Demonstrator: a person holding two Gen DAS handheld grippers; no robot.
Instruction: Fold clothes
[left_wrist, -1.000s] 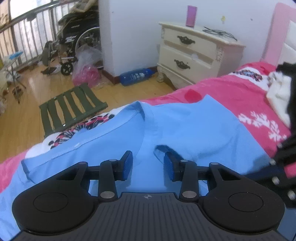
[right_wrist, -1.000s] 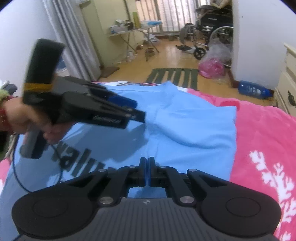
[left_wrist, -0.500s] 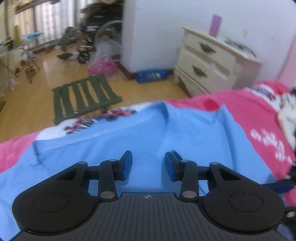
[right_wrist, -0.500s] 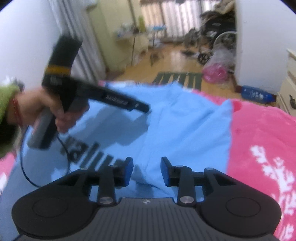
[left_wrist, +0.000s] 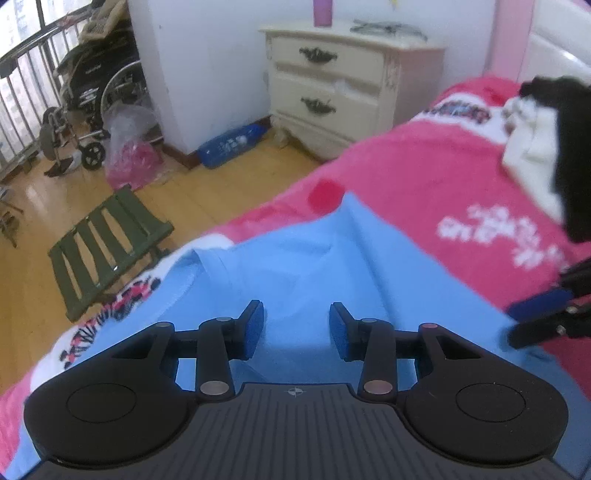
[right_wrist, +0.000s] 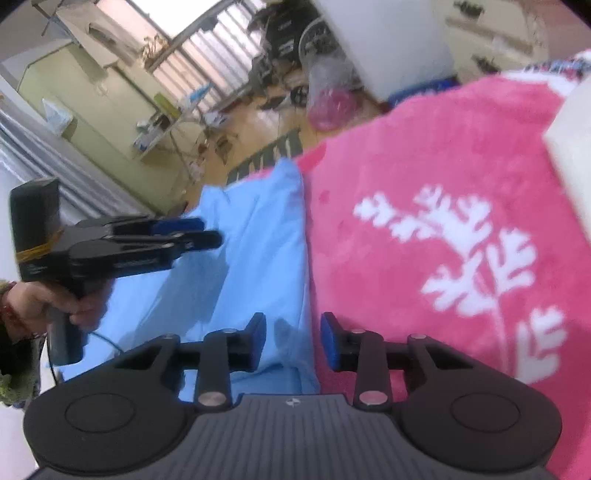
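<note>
We find the blue shirt (left_wrist: 314, 266) lying on the pink bedspread (left_wrist: 424, 184). The left tongs (left_wrist: 297, 325) stand spread above it, pinching nothing. The right view alone shows the shirt's folded edge (right_wrist: 301, 258) and the hand (right_wrist: 40, 302) carrying the left tongs, while the right tongs (right_wrist: 293, 341), having just been closing slightly, stand parted over that edge without gripping it. Only the left view shows the nightstand (left_wrist: 332, 85) and the folding stool (left_wrist: 107, 251) on the floor.
</note>
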